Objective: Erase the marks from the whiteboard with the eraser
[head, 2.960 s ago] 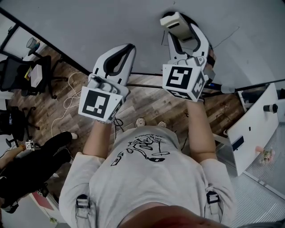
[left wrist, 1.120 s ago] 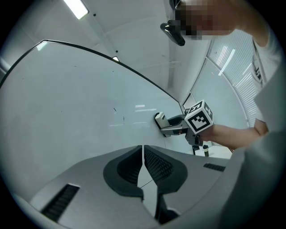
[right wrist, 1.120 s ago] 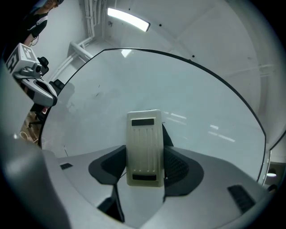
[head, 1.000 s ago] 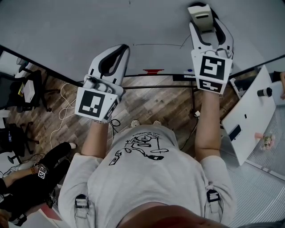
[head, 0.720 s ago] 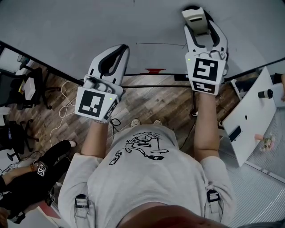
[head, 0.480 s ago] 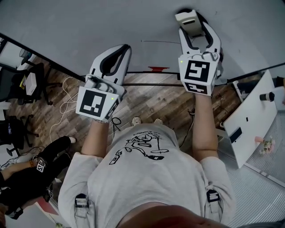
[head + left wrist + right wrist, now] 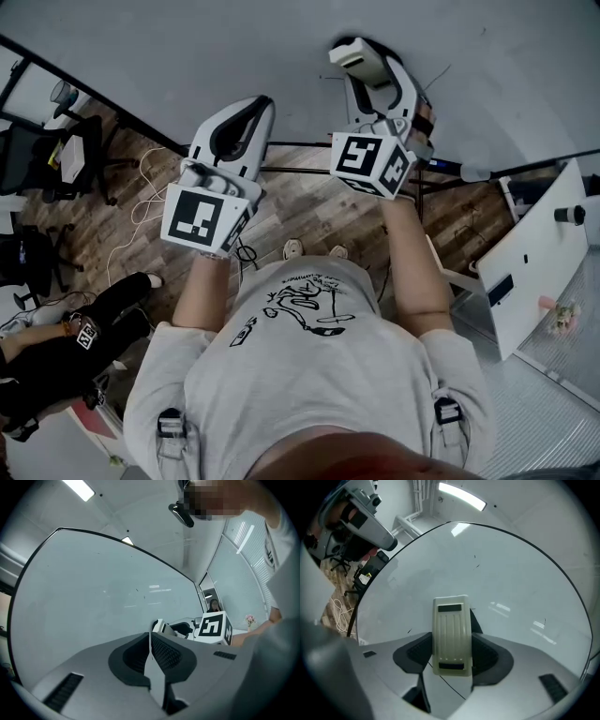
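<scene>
The whiteboard (image 7: 169, 47) fills the top of the head view. My right gripper (image 7: 371, 67) is shut on the cream eraser (image 7: 354, 53) and holds it flat against the board. From the right gripper view, the eraser (image 7: 451, 634) stands upright between the jaws of the right gripper (image 7: 451, 657). A thin black line (image 7: 451, 687) runs beneath it, and small dark marks (image 7: 476, 566) lie higher on the whiteboard (image 7: 511, 588). My left gripper (image 7: 249, 105) is shut and empty, near the board's lower edge. The left gripper (image 7: 150, 645) faces the board (image 7: 93, 588).
Wood floor (image 7: 300, 211) with loose cables (image 7: 150, 202) lies below the board's lower edge. Office chairs (image 7: 47, 150) stand at the left. A person in black (image 7: 66, 352) sits at the lower left. A white table (image 7: 534, 267) stands at the right.
My right gripper has swept the eraser leftward across the board, from the far right toward the middle. The left gripper has stayed put.
</scene>
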